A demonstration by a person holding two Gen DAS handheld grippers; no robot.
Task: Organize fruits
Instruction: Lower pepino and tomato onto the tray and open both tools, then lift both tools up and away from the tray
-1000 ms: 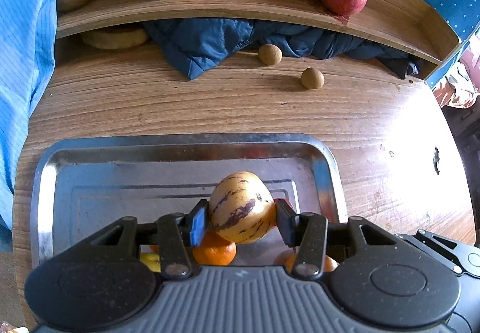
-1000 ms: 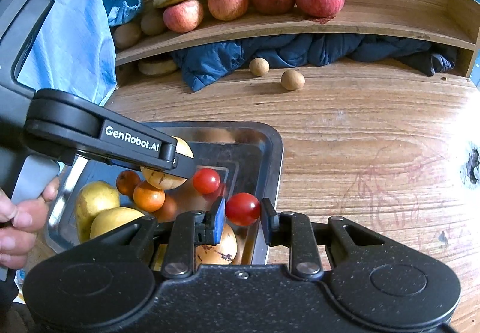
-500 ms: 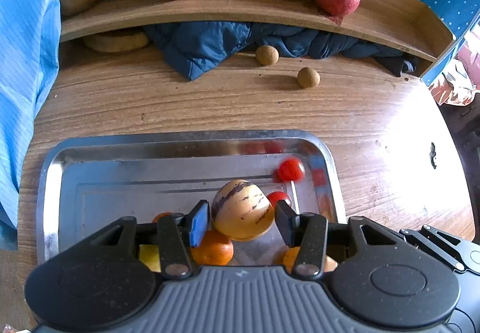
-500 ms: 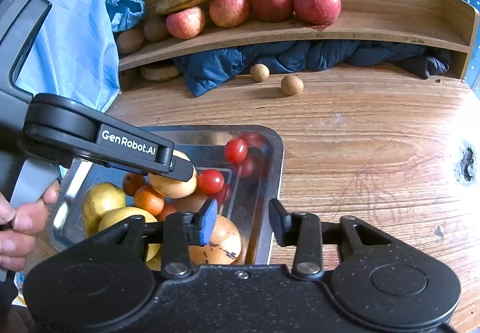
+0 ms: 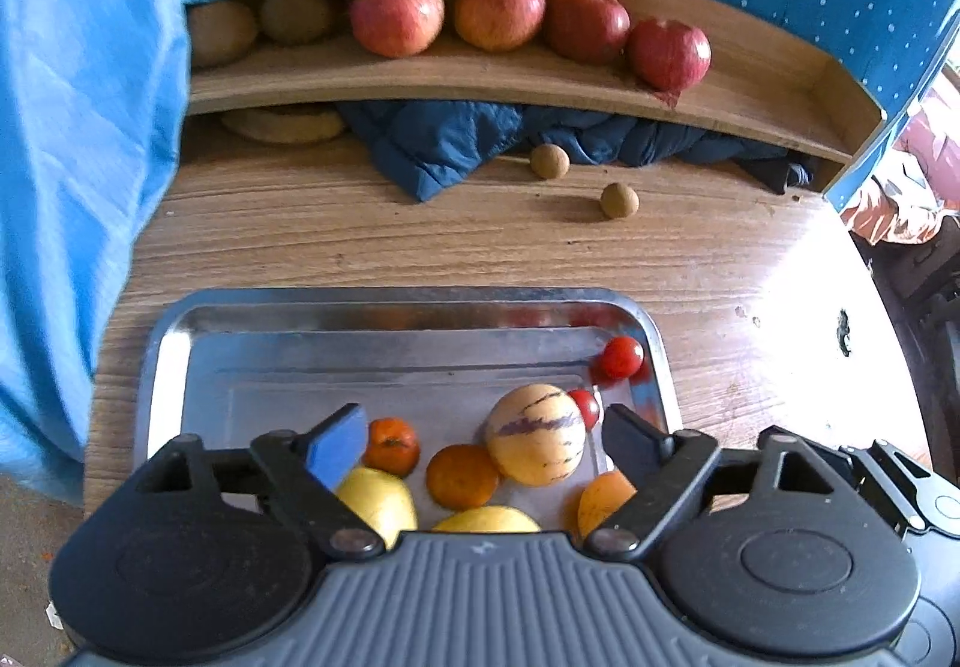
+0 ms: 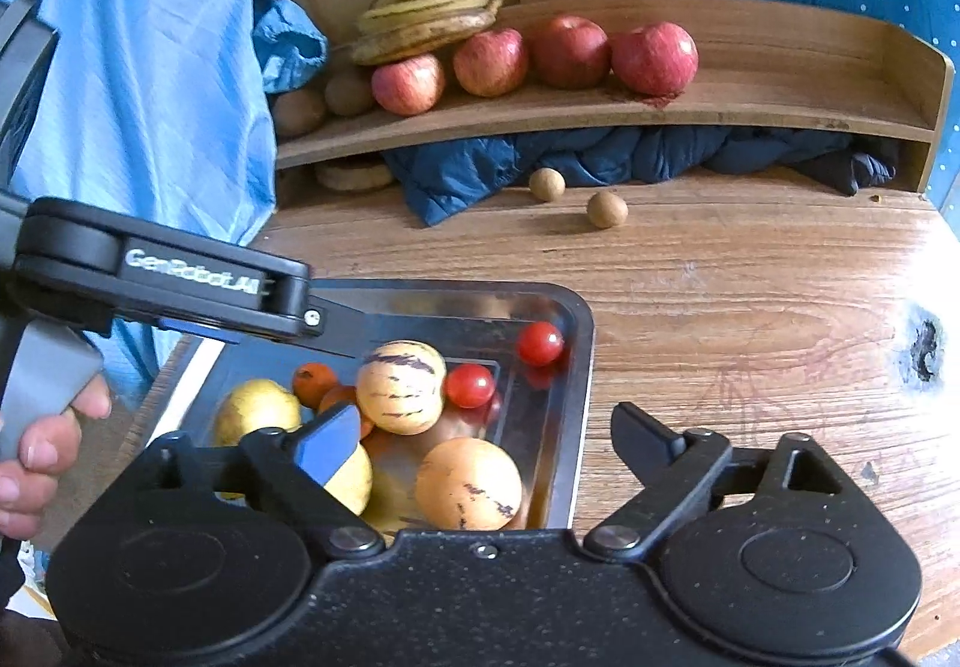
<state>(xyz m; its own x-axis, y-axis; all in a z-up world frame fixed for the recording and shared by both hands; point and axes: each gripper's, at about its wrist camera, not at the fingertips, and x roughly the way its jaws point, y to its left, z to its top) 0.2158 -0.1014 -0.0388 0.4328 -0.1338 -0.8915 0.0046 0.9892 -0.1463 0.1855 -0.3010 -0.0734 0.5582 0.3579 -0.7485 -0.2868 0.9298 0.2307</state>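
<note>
The striped melon [image 5: 534,434] got dropped into the tray [image 5: 414,307]; left gripper [image 5: 483,442] and right gripper [image 6: 480,445] are spread wide, empty, freed for more fruit.

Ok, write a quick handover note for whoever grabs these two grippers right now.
Left gripper: open, empty, over the metal tray.
Right gripper: open, empty, at the tray's right rim.
In the tray: striped pepino melon, a second one, two cherry tomatoes, tangerines, yellow pears.
Left, probably: two small brown fruits loose on the table.
</note>
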